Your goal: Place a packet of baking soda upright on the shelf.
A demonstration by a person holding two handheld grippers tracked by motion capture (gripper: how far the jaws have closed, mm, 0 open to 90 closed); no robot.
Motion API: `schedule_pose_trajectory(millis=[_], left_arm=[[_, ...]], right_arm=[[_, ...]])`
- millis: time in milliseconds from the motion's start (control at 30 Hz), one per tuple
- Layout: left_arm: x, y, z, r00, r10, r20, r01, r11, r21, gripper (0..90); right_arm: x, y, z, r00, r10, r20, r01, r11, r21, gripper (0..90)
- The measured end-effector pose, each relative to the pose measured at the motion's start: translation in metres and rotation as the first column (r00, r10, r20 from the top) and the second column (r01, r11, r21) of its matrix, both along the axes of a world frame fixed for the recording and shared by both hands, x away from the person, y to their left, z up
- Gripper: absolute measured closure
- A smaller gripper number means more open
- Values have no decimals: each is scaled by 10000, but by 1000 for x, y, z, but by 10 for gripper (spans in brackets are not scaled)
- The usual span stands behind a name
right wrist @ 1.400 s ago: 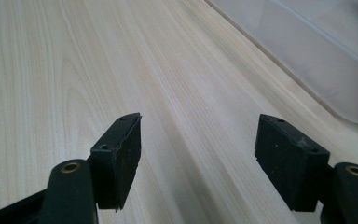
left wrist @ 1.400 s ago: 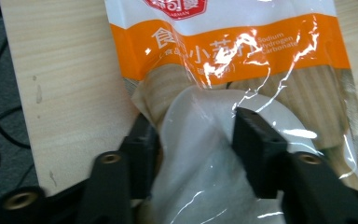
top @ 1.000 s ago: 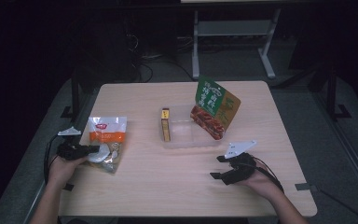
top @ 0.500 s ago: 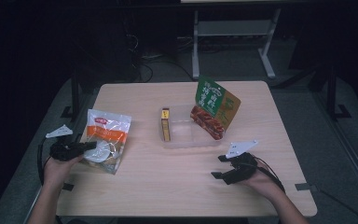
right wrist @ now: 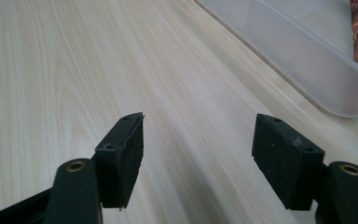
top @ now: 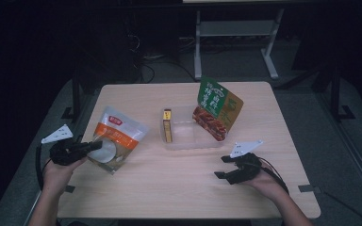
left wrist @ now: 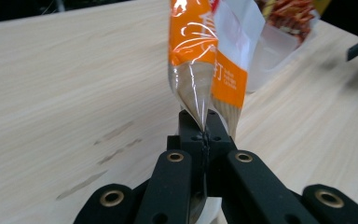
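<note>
Left gripper point(top: 92, 147), frame left, I keep clamped on the orange snack bag point(top: 118, 136); right gripper point(right wrist: 198, 158) gapes, empty.

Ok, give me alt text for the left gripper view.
The left gripper pinches the edge of an orange and white snack bag, holding it up above a light wooden table. A clear plastic container sits behind it.

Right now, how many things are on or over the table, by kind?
Snack bags: 2 (orange bag, green bag)
Small boxes: 1 (yellow box)
Clear trays: 1 (tray)
Total: 4
</note>
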State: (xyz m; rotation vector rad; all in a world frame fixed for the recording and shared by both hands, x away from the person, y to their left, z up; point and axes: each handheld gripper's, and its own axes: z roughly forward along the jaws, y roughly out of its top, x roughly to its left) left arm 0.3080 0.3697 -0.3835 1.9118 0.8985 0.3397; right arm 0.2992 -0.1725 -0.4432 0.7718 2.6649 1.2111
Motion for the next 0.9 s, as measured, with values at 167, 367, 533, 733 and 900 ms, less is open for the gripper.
schedule_pose_trajectory(millis=[167,367,533,733,900], left_arm=[[-7,-18,10,9979,-584,268,585,9983,-11,895],[-15,-45,21,9873,-1511,494,1518,9883,-119,895],[-18,-70,21,9749,-2164,530,2171,9761,-78,895],[-23,-96,20,9600,-2768,431,2771,9608,-15,895],[-26,-113,18,9478,-3165,394,3165,9486,61,895]], right_arm=[[-1,-1,3,9999,116,40,-117,9995,282,365],[-1,-4,7,9999,67,-130,-59,9982,601,370],[-1,-9,14,9999,-31,-144,45,9952,974,375],[-2,-14,23,10000,9,-33,-4,9890,1478,380],[-4,-11,29,9998,213,-13,-207,9843,1754,389]])
